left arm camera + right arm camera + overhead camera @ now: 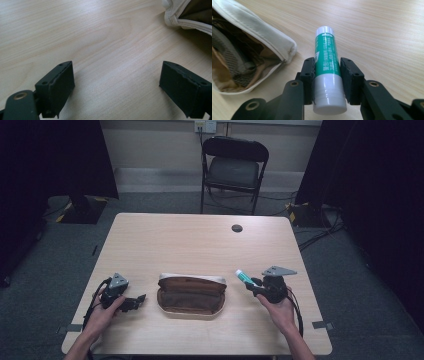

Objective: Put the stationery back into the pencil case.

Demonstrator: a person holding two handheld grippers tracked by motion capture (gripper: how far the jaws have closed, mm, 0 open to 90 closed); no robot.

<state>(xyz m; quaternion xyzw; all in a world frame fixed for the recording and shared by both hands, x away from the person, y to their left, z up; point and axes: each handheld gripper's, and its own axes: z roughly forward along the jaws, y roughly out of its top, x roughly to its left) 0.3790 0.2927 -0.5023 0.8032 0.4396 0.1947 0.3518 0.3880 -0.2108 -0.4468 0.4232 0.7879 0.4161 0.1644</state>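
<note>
- The glue stick [327, 67], a white tube with a green printed label, is clenched in the right tongs [327, 68]; the black pads press on its labelled middle from both sides, its flat base end towards the hand and its rounded cap end reaching out ahead of the pads.
- Its long axis runs along the line of the tongs. In the high view the glue stick [246, 278] is held just off the tabletop [200, 240], tilted up a little, with its far end aimed inward at the pencil case [190, 293].
- The pencil case lies open in the middle of the near half of the tabletop, its pale rim spread wide and its brown lining showing; in the right gripper view its near corner [284, 47] is just beside the stick's cap but apart from it.
- The left tongs [131, 303] rest low by the case's other end, released, with nothing but bare wood between the pads; the case's edge [180, 21] sits near them, untouched.
- Judged from this, the step in hand is carrying the picked-up stick to the case. The next move calls for bringing it over the open mouth, laying its long axis along the case's length, lowering it in, then letting go. The left tongs may need to steady the rim.
</note>
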